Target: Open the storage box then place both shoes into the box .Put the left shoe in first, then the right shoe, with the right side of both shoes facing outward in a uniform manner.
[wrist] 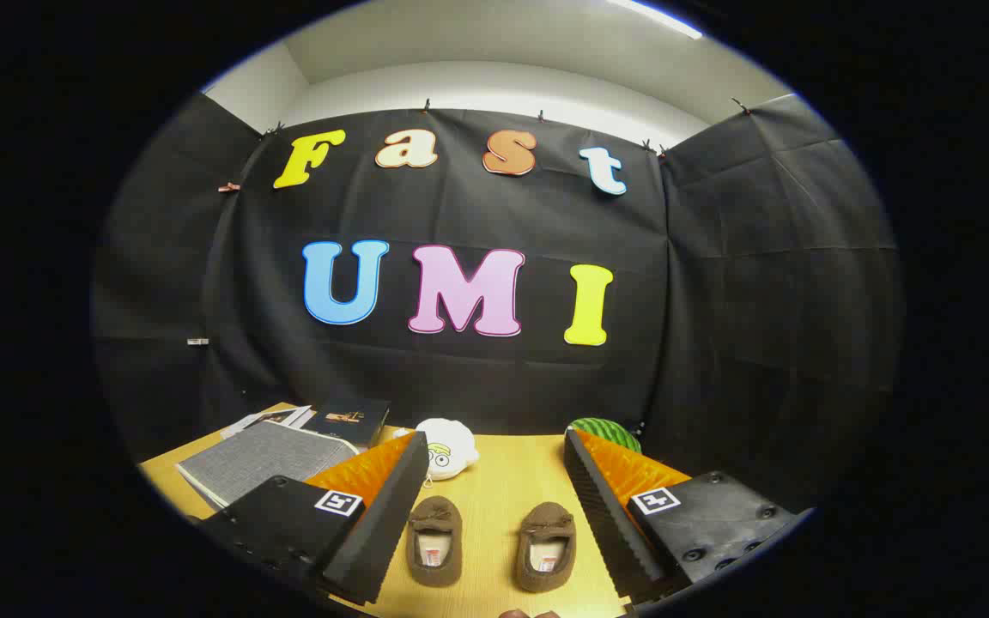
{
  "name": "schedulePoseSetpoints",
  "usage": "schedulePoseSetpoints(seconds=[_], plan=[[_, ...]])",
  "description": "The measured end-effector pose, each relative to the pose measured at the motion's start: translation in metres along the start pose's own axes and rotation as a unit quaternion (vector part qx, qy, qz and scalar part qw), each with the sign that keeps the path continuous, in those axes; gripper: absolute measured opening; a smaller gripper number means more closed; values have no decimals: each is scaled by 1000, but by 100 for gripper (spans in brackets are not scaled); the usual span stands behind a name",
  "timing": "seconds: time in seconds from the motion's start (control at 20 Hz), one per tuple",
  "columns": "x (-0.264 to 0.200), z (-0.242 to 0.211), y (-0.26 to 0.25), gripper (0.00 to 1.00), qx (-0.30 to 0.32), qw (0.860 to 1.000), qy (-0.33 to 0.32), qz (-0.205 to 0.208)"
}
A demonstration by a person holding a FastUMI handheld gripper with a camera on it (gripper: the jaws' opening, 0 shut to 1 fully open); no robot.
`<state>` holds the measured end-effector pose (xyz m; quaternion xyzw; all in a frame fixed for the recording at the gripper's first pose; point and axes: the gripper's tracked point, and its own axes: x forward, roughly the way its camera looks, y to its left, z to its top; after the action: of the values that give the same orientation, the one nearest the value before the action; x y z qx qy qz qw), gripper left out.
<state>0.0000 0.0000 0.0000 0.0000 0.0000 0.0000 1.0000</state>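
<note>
Little can be read here: each side of the gripper [494, 502] carries a small square white tag with a black coded pattern, a marker and no legible word. Between the open fingers, the two brown shoes [434, 541] on the table [503, 481] have pale insole labels too small to read. At 10 o'clock, a dark book's [348, 419] cover print is illegible.

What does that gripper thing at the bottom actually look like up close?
The gripper has two long, wedge-shaped fingers with ribbed inner faces, standing wide apart. Each sits on a dark, blocky mount with screw heads and carries a small square black-and-white marker. Orange faceted panels run along the fingers' outer sides.
</note>
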Motion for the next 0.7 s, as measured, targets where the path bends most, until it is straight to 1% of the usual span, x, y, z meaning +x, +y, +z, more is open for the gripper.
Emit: schedulePoseSetpoints(seconds=[0.1,0.25,0.5,0.7], plan=[[-2,-1,7,97,3,1000,2,8],[-2,-5,10,97,-4,1000,12,7],[-1,2,16,97,-15,1000,2,12],[0,3,20,97,-9,1000,2,15]])
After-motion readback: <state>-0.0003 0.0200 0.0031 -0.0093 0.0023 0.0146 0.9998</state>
